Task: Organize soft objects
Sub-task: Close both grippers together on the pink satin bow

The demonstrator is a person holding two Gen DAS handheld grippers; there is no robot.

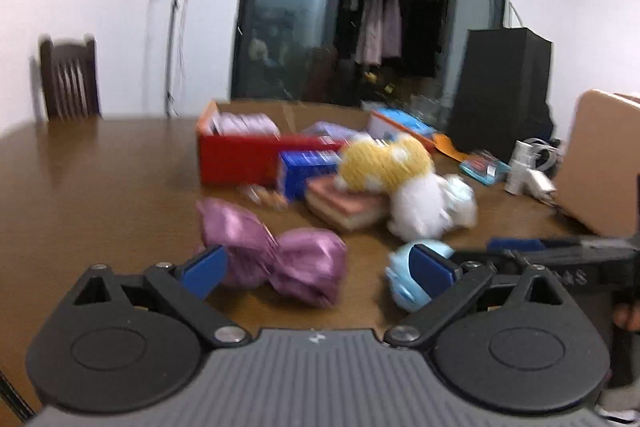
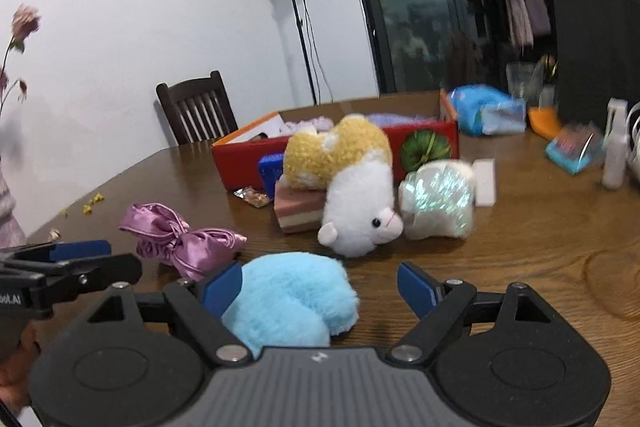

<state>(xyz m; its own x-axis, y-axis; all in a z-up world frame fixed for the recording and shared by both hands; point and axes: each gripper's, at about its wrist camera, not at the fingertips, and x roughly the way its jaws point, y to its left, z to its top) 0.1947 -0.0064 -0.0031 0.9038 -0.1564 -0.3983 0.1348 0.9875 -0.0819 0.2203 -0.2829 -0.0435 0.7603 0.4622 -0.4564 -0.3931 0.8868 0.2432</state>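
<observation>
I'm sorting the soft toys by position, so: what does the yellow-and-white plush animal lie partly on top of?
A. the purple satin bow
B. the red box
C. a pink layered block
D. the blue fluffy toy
C: the plush animal rests over the pink layered block.

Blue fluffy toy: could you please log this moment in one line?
blue fluffy toy: on table, between open jaws | right gripper: not gripping | left gripper: open, before purple satin bow
</observation>
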